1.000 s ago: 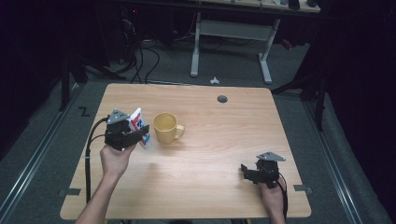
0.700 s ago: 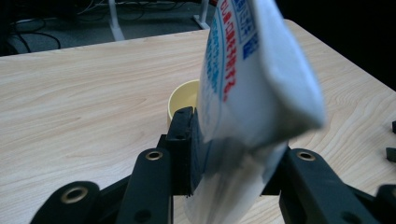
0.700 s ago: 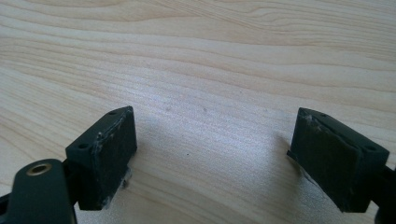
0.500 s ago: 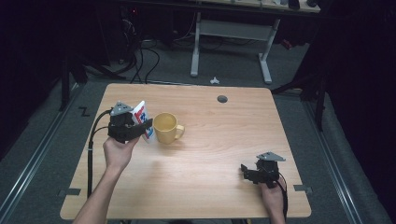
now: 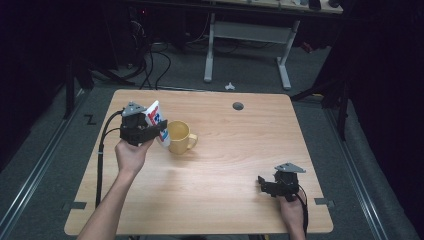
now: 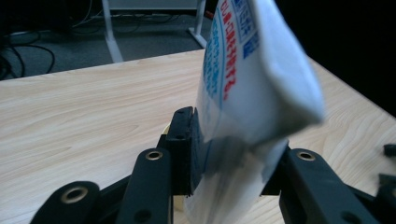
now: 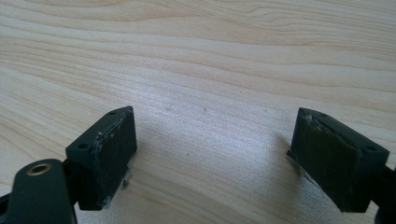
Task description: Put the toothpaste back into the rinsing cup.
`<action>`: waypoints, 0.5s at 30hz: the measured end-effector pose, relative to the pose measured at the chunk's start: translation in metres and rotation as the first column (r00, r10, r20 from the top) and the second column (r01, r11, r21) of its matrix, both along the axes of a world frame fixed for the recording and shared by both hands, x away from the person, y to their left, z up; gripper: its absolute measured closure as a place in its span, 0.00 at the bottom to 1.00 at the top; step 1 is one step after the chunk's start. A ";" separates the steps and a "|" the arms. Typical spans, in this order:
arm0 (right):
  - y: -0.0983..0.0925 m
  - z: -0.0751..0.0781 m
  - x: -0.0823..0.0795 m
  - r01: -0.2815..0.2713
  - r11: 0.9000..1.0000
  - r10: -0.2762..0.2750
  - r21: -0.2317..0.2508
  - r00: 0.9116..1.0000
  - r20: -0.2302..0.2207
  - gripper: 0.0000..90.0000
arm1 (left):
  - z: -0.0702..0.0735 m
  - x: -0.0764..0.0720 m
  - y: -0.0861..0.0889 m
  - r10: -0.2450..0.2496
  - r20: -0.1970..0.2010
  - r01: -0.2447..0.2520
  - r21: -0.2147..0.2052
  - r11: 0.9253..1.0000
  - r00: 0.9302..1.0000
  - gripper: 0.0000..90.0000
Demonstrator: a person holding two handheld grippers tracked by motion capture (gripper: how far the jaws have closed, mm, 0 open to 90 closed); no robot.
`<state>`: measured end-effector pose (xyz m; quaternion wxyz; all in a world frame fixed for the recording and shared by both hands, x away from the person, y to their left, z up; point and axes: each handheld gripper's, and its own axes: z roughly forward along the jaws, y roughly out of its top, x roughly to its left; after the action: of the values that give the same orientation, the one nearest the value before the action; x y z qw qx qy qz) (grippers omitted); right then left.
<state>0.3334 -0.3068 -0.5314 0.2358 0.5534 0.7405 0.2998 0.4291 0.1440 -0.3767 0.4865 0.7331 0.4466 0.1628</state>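
Left gripper [image 5: 159, 131], left of centre in high view: clamped on white packet [image 5: 155, 120], tilted beside yellow mug [image 5: 178, 136]. Right gripper [image 5: 263, 185], lower right: jaws spread, nothing between, over bare table [image 5: 240, 150].

A light wooden table [image 5: 225, 200] with rounded corners stands on a grey carpeted floor [image 5: 50, 165] in a dark room. A small round grommet hole [image 5: 238, 106] sits near the table's far edge, right of centre. Beyond the table, a white desk frame [image 5: 247, 35] stands on the floor, with black cables [image 5: 157, 60] to its left and a small white object [image 5: 229, 86] lying just in front of it.
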 end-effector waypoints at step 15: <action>0.000 0.000 0.000 0.000 1.000 0.000 -0.001 1.000 0.000 0.16 | 0.002 0.015 -0.015 0.000 0.013 0.000 0.026 1.000 1.000 0.73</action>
<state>0.3334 -0.3068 -0.5314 0.2361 0.5534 0.7405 0.2995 0.4438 0.1288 -0.3744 0.4798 0.7382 0.4413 0.1733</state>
